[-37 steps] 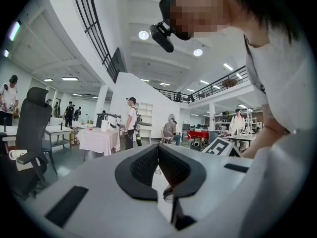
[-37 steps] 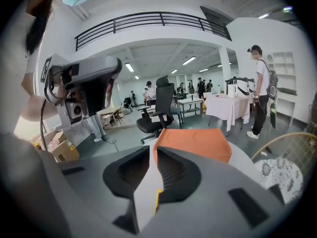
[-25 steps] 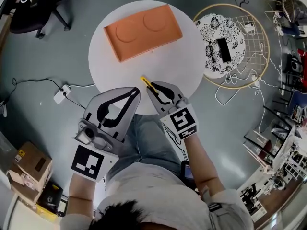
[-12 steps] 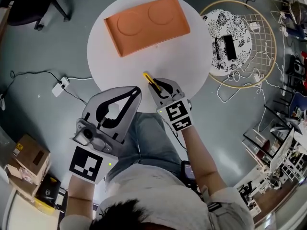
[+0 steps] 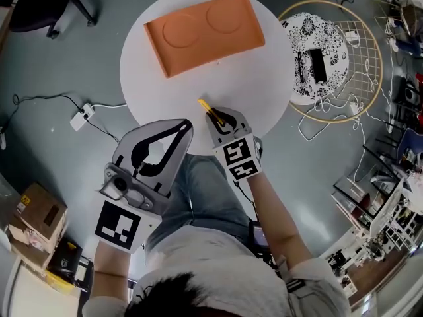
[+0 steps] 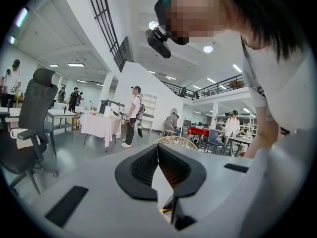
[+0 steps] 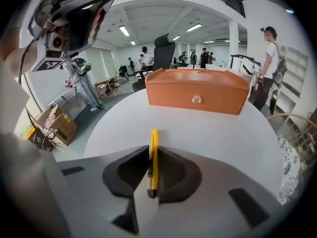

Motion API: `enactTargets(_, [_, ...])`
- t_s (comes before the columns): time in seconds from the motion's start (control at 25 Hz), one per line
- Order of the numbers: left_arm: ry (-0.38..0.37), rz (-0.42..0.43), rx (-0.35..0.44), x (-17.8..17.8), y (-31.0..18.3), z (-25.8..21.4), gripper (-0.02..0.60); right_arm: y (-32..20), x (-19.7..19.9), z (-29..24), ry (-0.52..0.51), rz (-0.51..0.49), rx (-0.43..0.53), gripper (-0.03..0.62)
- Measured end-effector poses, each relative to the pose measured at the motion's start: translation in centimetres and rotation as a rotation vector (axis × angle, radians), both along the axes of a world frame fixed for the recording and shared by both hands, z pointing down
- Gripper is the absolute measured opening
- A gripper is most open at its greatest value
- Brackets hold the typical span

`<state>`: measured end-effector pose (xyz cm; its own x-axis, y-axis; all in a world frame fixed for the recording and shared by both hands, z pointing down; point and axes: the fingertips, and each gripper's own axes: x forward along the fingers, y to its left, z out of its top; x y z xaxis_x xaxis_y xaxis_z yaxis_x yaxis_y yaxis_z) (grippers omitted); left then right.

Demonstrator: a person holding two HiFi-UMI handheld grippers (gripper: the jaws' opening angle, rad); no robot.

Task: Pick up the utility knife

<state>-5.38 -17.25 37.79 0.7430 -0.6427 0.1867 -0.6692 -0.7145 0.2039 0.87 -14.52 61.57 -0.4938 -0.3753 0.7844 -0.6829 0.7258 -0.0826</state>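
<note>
Round white table (image 5: 268,91) is seen from above; at its edge, the right gripper (image 7: 151,151) is clamped on the yellow utility knife (image 7: 154,157), on the person's side of the orange box (image 5: 203,33). The grasp is judged made, only the lift left. Farther from the box, the left gripper (image 5: 187,124) is closed, its 2 jaws empty

Your head camera looks steeply down from above your hair, with the table (image 5: 172,101) at upper centre and the left gripper (image 5: 188,124) and right gripper (image 5: 214,115) just below it. The right gripper view sits low, close behind its jaws, and faces across that table to the box (image 7: 198,97), which the head view shows at top centre. The left gripper view tilts up into the hall. It shares only the hoop (image 6: 174,140) with the head view's upper right.
</note>
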Motion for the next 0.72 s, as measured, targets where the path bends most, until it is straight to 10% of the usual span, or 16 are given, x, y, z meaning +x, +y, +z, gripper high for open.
enactTargets(0.72, [-0.018,-0.018,0.044,-1.4,1.1,-2.3,0.011,-0.6,-2.2,-5.7,-0.126,0.09,0.074,0.043])
